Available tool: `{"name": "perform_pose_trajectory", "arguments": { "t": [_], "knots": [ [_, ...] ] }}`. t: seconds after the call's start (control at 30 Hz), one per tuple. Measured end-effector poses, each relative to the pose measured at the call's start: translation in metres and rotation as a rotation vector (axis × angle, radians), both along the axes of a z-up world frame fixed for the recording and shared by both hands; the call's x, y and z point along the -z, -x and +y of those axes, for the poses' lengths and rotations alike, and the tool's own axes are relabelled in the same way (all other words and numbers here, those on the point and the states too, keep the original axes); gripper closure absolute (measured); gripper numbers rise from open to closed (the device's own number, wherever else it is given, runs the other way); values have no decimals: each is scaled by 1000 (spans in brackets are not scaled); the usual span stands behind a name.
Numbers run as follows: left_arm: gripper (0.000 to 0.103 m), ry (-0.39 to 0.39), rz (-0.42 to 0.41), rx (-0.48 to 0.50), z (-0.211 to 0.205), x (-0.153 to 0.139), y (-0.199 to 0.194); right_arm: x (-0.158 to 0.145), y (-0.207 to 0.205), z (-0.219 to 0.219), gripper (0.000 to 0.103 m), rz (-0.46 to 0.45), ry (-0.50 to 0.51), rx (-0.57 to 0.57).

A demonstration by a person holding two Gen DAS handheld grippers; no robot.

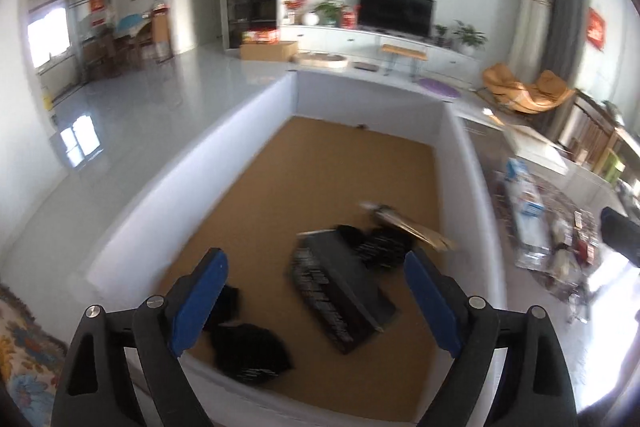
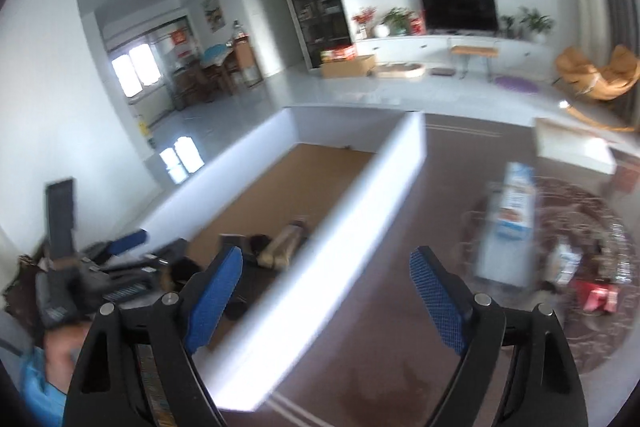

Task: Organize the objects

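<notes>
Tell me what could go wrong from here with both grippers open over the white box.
1. The dark flat package lies tilted across other dark packets in the white box, so a pick there may drag its neighbours.
2. The right gripper hovers at the box's side wall and might clip it.
3. The items on the patterned rug are crowded, so the left gripper or the right could knock the upright blue-and-white carton over.

A white box (image 1: 256, 103) with smooth matt walls and a brown, cork-like floor holds glossy black plastic packets (image 1: 252, 351) and a dark matt carton (image 1: 340, 291). Textured blue pads (image 2: 436, 303) line black plastic claw arms with metal rivets. Pale floor tiles (image 1: 132, 115) gleam.
</notes>
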State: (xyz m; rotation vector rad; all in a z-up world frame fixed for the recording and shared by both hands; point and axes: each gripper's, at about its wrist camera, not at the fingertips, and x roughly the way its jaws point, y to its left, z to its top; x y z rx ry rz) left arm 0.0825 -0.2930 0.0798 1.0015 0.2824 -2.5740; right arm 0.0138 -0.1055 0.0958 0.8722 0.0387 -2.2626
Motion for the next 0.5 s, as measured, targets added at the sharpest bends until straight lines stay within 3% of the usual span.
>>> {"name": "perform_pose_trajectory", "arguments": {
  "t": [0.13,0.3,0.4,0.5],
  "knots": [
    [13,-47,51,209,63,-15,9,19,5,76,9,39,-88,166],
    [9,-159,51,489,152,-17,19,57,13,179,9,-35,-145,394],
    [5,-245,-32,570,196,16,37,84,22,231,7,-110,-165,531],
    [5,-218,-124,542,217,58,53,112,28,270,7,-204,-203,632]
  ]
}}
